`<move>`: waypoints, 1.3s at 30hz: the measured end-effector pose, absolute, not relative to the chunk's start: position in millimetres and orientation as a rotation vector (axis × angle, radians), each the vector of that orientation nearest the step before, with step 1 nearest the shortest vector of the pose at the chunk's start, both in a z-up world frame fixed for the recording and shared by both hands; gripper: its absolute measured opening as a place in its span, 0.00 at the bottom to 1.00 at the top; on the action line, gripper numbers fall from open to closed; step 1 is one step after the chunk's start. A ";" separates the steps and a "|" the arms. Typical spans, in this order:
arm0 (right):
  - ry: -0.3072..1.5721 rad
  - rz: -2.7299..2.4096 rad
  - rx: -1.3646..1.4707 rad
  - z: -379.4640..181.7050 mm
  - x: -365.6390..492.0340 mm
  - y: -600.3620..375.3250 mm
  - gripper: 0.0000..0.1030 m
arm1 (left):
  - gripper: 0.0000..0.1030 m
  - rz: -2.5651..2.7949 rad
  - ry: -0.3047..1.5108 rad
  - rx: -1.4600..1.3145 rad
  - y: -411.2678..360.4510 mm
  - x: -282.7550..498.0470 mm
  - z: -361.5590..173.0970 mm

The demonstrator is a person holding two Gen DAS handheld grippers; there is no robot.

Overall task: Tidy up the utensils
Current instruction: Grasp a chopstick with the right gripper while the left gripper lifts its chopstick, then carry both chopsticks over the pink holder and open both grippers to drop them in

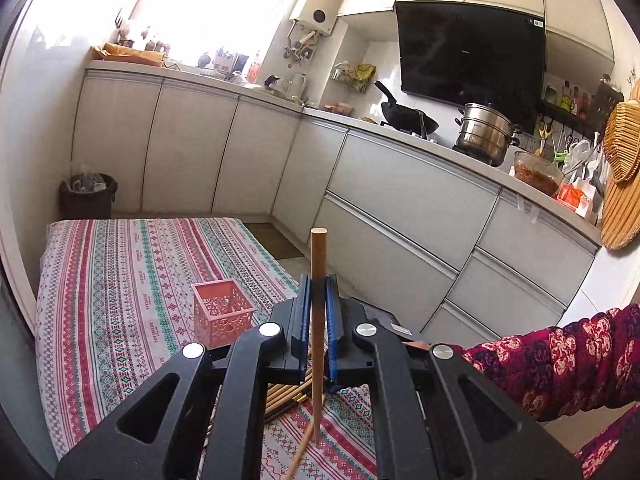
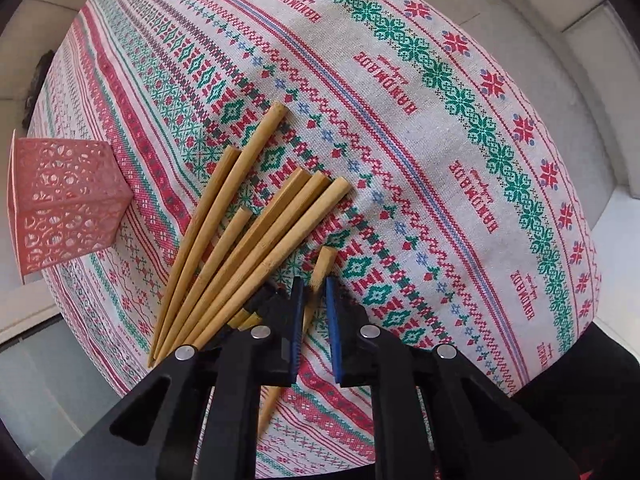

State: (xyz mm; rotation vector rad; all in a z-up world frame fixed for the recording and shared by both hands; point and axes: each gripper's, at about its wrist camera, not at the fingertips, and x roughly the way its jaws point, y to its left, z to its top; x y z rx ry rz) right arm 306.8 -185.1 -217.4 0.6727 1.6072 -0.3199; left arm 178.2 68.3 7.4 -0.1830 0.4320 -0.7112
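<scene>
One chopstick (image 1: 319, 312) stands almost straight up between the two blue pads of the left gripper (image 1: 319, 280). The pads sit tight against its sides, so the left tongs are nearly closed and holding it. Its flat top pokes up toward 12 o'clock and its thin tip comes down close to the striped tablecloth (image 1: 120, 280); I cannot tell if it touches. At about 10 o'clock from the left gripper sits a small pink basket (image 1: 222, 312) with holes in its walls, apart from the chopstick. More chopsticks peek out under the left gripper, partly hidden by its black arms. A sleeve with red flowers (image 1: 560, 364) comes in at 3 o'clock. Far behind are grey cupboards (image 1: 400, 200), a dark bin (image 1: 88, 196), a black wok (image 1: 404, 118) and a shiny steel pot (image 1: 486, 132).

In the right wrist view, the pink basket is at 9 o'clock on the cloth. A bunch of wooden chopsticks (image 2: 240, 248) lies fanned out in the middle, thick ends pointing to 1 o'clock. The right gripper (image 2: 314, 286) is open a little, with its fingers on either side of one lone chopstick (image 2: 322, 266), not pinching it. The black left finger covers the lower ends of the bunch.
</scene>
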 end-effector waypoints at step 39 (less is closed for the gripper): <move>0.501 0.185 0.390 115.4 289.5 -209.6 0.08 | 0.06 -0.323 0.184 -0.207 44.2 283.2 72.0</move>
